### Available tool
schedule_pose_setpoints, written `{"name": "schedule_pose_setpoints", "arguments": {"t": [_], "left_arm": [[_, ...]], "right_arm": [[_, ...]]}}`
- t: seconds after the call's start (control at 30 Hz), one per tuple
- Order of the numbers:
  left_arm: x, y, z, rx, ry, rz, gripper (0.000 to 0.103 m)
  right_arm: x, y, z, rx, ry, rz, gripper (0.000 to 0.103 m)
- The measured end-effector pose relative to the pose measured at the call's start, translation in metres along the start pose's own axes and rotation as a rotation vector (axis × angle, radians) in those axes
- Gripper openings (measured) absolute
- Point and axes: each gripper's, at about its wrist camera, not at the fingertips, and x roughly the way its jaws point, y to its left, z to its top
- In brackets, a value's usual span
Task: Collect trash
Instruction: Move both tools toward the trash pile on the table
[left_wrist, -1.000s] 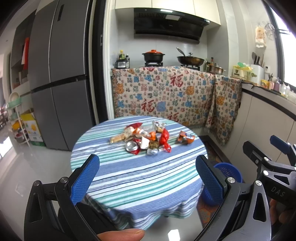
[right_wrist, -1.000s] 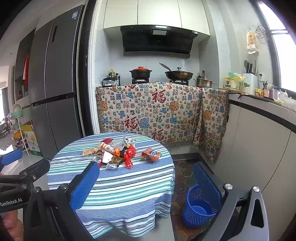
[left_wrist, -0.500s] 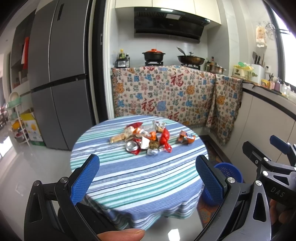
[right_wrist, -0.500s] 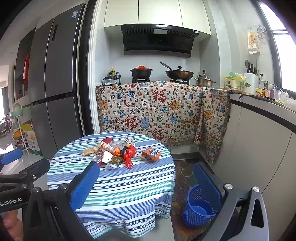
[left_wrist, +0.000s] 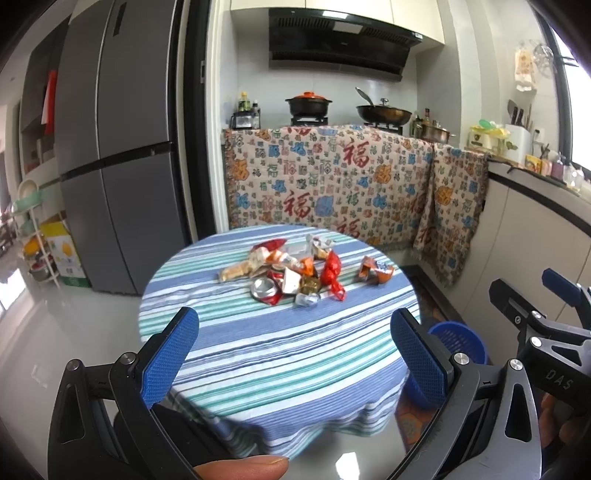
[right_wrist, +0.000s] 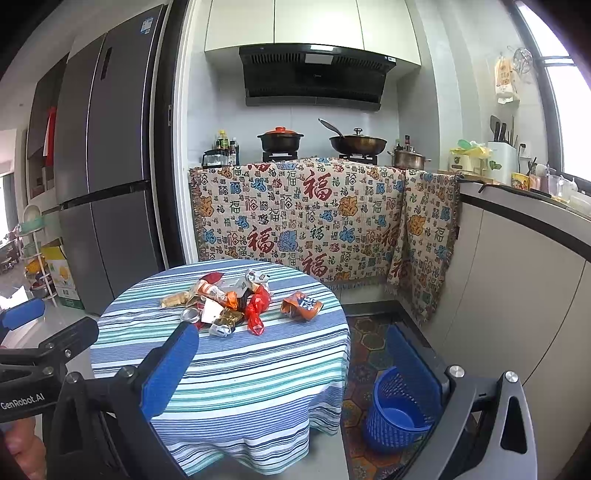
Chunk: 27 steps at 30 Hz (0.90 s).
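Crinkled foil and plastic: trash (left_wrist: 286, 275), heaped mid-table (left_wrist: 258, 354) on striped cloth, one orange wrapper (right_wrist: 301, 305) lying apart to the right. Blue basket (right_wrist: 397, 415) on floor just right of table, likely stationed to receive it. Left gripper (left_wrist: 295, 356) and right gripper (right_wrist: 299, 373) both spread wide, empty, held back from table, apparently ready for a first pick.

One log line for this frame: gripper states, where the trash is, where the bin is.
left gripper: open, empty | right gripper: open, empty | trash pile: on round table, untouched | blue bin: on floor right of table
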Motion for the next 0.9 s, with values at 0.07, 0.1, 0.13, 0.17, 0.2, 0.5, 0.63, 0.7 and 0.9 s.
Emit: {"name": "schedule_pose_setpoints", "arguments": {"t": [0.07, 0.1, 0.13, 0.17, 0.2, 0.5, 0.63, 0.7, 0.9], "left_arm": [[0.003, 0.002, 0.002, -0.003, 0.007, 0.0, 0.103], [0.006, 0.003, 0.002, -0.004, 0.01, 0.002, 0.103], [0.008, 0.004, 0.002, -0.005, 0.012, 0.005, 0.103], [0.01, 0.005, 0.001, -0.004, 0.013, 0.009, 0.103], [0.014, 0.005, 0.0, -0.004, 0.017, 0.013, 0.103], [0.074, 0.023, -0.011, -0.063, 0.084, -0.025, 0.103], [0.104, 0.03, -0.012, -0.04, 0.094, 0.018, 0.103], [0.123, 0.036, -0.013, -0.035, 0.105, 0.045, 0.103], [0.183, 0.051, -0.019, -0.002, 0.188, 0.052, 0.103]], "right_arm": [[0.003, -0.001, 0.0, 0.004, 0.002, -0.001, 0.103], [0.005, -0.001, 0.0, 0.007, 0.004, -0.001, 0.103], [0.006, -0.002, -0.001, 0.01, 0.006, 0.002, 0.103], [0.008, -0.003, -0.001, 0.016, 0.008, 0.009, 0.103], [0.011, -0.004, -0.002, 0.025, 0.012, 0.023, 0.103], [0.057, -0.003, -0.013, 0.033, 0.057, 0.029, 0.103], [0.088, -0.004, -0.019, 0.012, 0.064, 0.01, 0.103], [0.105, -0.006, -0.023, 0.002, 0.068, 0.004, 0.103], [0.16, -0.011, -0.039, -0.024, 0.131, -0.009, 0.103]]}}
